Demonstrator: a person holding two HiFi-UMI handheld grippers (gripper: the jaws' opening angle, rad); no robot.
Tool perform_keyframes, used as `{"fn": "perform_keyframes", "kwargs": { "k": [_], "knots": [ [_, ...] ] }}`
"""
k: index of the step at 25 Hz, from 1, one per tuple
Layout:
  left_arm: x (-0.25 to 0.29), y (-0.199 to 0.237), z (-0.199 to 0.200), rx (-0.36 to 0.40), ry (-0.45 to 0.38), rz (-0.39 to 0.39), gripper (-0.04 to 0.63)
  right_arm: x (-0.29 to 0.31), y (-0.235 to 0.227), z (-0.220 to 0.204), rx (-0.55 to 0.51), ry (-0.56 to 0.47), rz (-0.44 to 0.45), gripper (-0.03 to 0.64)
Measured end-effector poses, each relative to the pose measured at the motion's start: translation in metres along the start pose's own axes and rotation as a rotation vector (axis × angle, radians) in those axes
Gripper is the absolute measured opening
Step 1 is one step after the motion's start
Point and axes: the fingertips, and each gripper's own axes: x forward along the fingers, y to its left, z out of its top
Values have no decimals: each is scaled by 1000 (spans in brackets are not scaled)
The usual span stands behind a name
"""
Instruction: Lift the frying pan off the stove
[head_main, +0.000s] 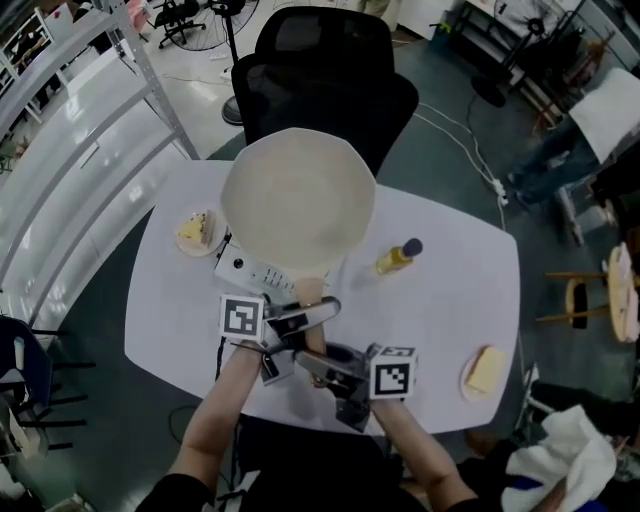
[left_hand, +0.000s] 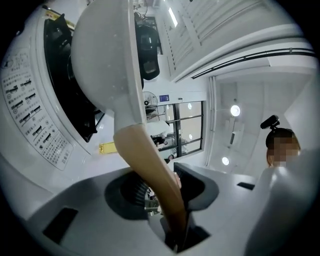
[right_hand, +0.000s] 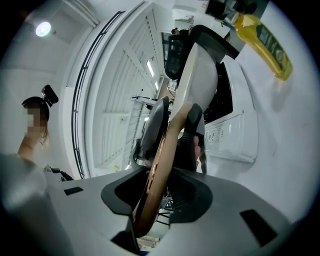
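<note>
A cream frying pan (head_main: 298, 200) with a pale wooden handle (head_main: 311, 296) is over the white stove (head_main: 248, 268) on the table. My left gripper (head_main: 300, 322) is shut on the handle near the pan. My right gripper (head_main: 325, 366) is shut on the handle's end, just behind the left one. In the left gripper view the handle (left_hand: 150, 160) runs down between the jaws of the left gripper (left_hand: 164, 189), and the pan (left_hand: 105, 60) appears apart from the stove's black cooktop (left_hand: 70, 95). In the right gripper view the handle (right_hand: 161, 160) is pinched in the right gripper (right_hand: 159, 196).
A plate with a cake slice (head_main: 195, 232) lies left of the stove. A yellow oil bottle (head_main: 397, 257) stands to its right, and a plate with a yellow piece (head_main: 486, 370) sits near the table's (head_main: 450, 300) right front. A black office chair (head_main: 320, 70) stands behind the table.
</note>
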Motion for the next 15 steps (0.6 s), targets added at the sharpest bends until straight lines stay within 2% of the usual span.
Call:
{"fn": "perform_keyframes", "kwargs": {
  "k": [3, 9, 12, 15],
  "knots": [
    [2, -4, 4, -10, -2, 1, 153, 3, 9, 6, -16, -17, 30, 138],
    [4, -5, 1, 54, 10, 45, 160, -7, 4, 5, -66, -17, -31, 144],
    [5, -9, 7, 90, -2, 44, 164, -8, 6, 10, -93, -30, -30, 150],
    [2, -13, 10, 95, -6, 62, 169, -6, 11, 12, -115, -21, -26, 155]
  ]
}}
